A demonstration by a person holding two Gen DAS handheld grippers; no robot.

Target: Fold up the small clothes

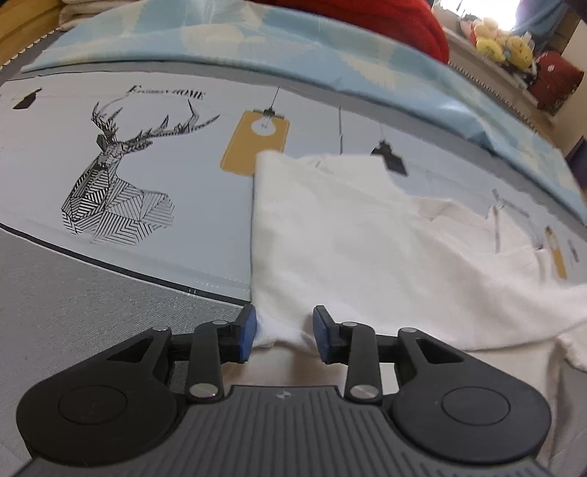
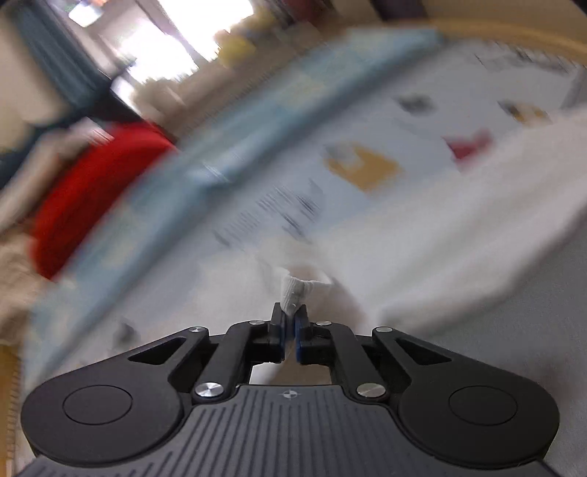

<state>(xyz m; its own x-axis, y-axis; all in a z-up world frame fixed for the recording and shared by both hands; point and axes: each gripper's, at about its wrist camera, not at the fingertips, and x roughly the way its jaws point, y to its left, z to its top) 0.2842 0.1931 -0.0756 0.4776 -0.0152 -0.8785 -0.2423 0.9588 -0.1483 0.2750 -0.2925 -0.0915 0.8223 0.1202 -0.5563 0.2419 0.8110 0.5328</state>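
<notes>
Fingers of left gripper (image 1: 282,332) released around white garment (image 1: 367,235); right gripper (image 2: 290,328) clenched on its edge.

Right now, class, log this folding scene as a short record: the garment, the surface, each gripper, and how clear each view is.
garment: white garment, partly folded, straight edge on the left
surface: printed sheet with a deer design
left gripper: open, a garment corner between its pads, not pinched
right gripper: shut on a bunched bit of white garment
background: red cloth beyond a light blue blanket
view quality: left wrist sharp; right wrist motion-blurred
</notes>
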